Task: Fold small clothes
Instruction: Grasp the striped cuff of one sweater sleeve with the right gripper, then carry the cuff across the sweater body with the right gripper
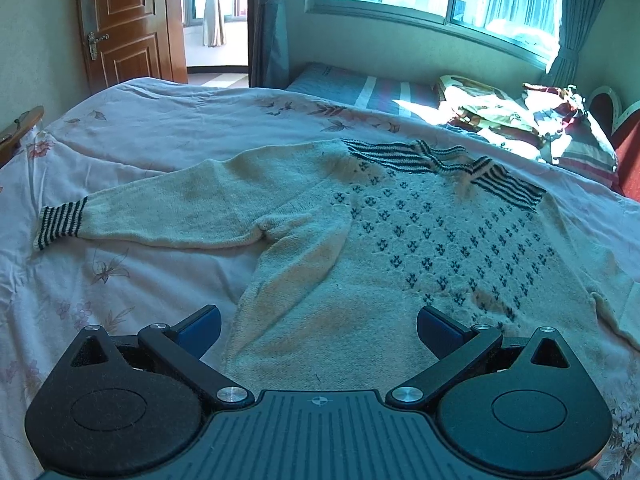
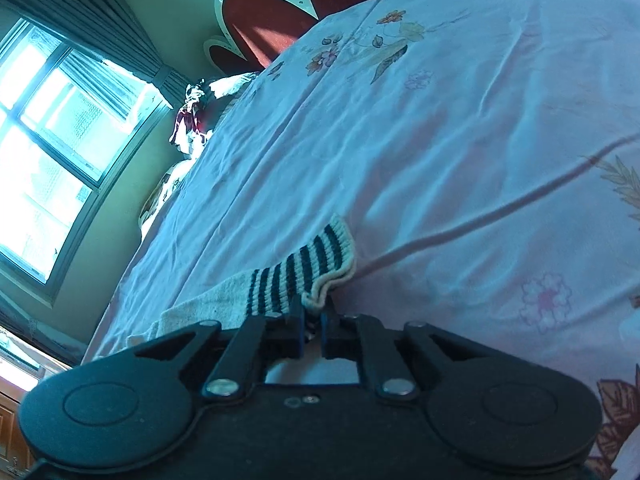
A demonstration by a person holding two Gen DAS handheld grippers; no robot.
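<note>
Here, right tool [image 2: 313,320] pinches ribbed striped cuff [image 2: 304,270] of knitted sweater [image 1: 360,248].

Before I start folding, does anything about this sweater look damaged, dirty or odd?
Yes. The knitted sweater on the bed sheet shows brownish, stain-like patches near its hem and sleeve. Its right striped cuff is bunched in the right gripper.

- A bed [image 1: 168,128] is covered by a pale floral sheet [image 2: 460,140].
- A cream knitted sweater [image 1: 340,280] is spread flat on it — pillows [image 1: 520,120] are piled at the head.
</note>
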